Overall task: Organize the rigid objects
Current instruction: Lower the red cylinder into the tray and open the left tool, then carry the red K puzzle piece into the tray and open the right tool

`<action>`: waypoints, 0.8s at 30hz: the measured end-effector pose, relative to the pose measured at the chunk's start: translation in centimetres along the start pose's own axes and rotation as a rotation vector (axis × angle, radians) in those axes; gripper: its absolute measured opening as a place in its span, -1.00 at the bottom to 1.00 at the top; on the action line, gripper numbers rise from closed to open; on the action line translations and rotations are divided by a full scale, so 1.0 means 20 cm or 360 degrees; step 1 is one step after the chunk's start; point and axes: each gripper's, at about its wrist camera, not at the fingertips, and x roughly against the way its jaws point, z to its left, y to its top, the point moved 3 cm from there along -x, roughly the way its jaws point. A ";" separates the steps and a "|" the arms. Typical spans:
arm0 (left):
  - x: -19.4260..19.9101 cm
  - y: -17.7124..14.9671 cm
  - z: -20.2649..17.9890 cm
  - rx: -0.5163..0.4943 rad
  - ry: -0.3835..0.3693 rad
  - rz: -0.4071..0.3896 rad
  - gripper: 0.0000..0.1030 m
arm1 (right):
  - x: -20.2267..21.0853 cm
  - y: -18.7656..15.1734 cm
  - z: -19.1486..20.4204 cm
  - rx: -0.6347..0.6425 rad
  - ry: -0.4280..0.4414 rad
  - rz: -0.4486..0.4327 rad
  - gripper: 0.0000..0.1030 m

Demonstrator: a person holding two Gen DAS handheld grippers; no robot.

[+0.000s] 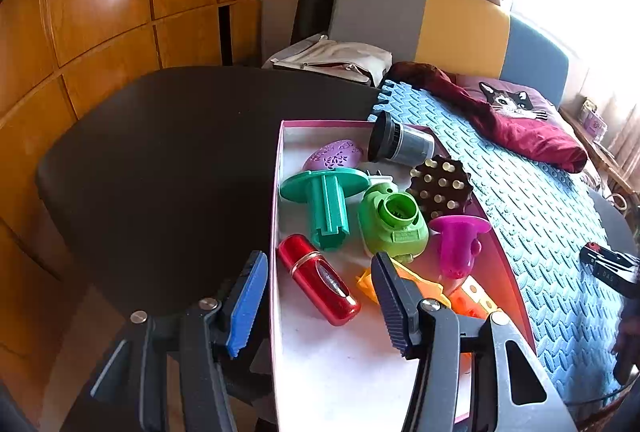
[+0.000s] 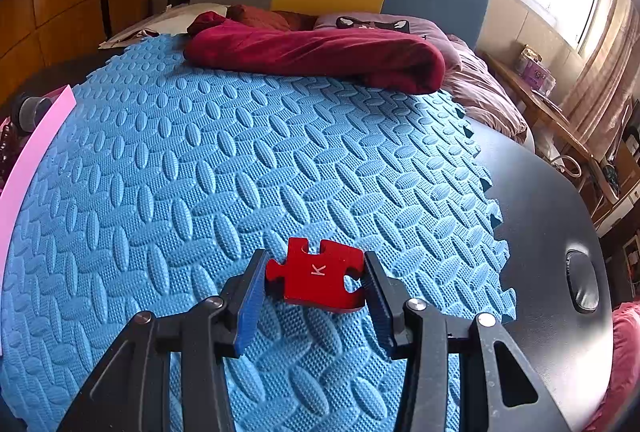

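Mostly boxed (image 1: 280, 216); right tool (image 2: 315, 278) clamping red puzzle piece (image 2: 316, 274) at six o'clock, left tool (image 1: 318, 302) parted, empty.

A white capital letter K is printed on the flat top face of the red puzzle piece (image 2: 316, 274), which sits between the fingers (image 2: 250, 296) of my right gripper (image 2: 315, 298). From my side the letter reads tilted. In my left view, a black object (image 1: 610, 268) at the far right edge carries small pale lettering, too small and blurred for me to read.
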 end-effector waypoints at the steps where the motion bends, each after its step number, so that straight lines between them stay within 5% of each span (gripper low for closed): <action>1: 0.00 0.00 0.00 -0.0001 0.0001 0.0001 0.07 | 0.00 0.00 0.00 -0.0003 0.0002 0.0002 -0.10; 12: 0.02 -0.02 0.02 -0.0006 0.0021 -0.0006 0.07 | 0.01 -0.01 0.00 -0.0069 0.0063 0.0051 -0.10; 19: 0.02 -0.02 0.07 0.0030 0.0026 -0.0012 0.07 | 0.03 -0.03 0.05 -0.0138 0.0195 0.0123 -0.10; 24: 0.03 -0.01 0.13 0.0078 0.0049 -0.0027 0.07 | 0.16 -0.02 0.17 -0.0111 0.0331 0.0043 -0.10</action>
